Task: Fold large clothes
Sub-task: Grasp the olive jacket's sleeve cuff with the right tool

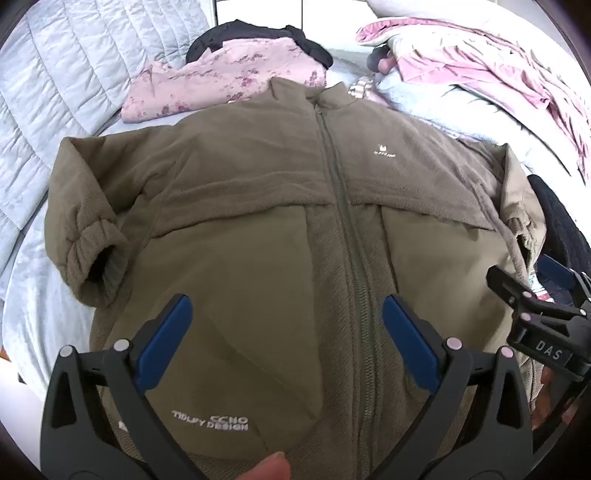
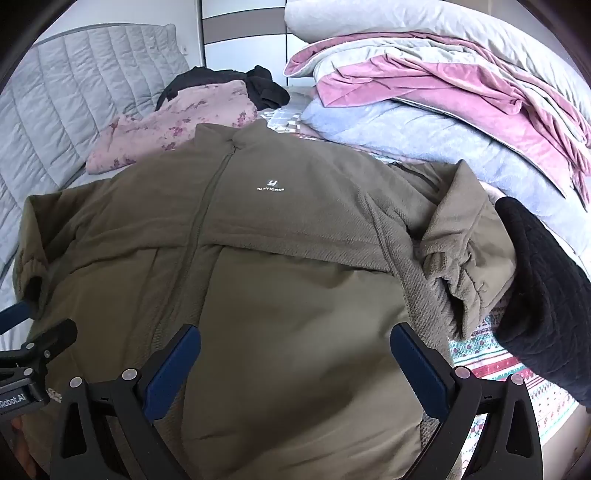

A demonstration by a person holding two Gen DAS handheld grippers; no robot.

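An olive-green zip jacket (image 1: 258,206) lies front up on the bed, zipped shut, collar far from me. It also shows in the right wrist view (image 2: 295,236). Its left sleeve cuff (image 1: 96,254) is bent in beside the body. Its right sleeve cuff (image 2: 469,273) is folded down at the right side. My left gripper (image 1: 288,328) is open and empty above the jacket's lower left front. My right gripper (image 2: 295,362) is open and empty above the lower right front. The right gripper also shows at the right edge of the left wrist view (image 1: 532,295).
A pink floral garment (image 1: 221,81) and a black garment (image 1: 255,31) lie beyond the collar. Piled pink and pale blue bedding (image 2: 443,99) lies at the far right. A black quilted item (image 2: 543,295) lies right of the jacket. A grey quilted headboard (image 2: 74,81) is at the left.
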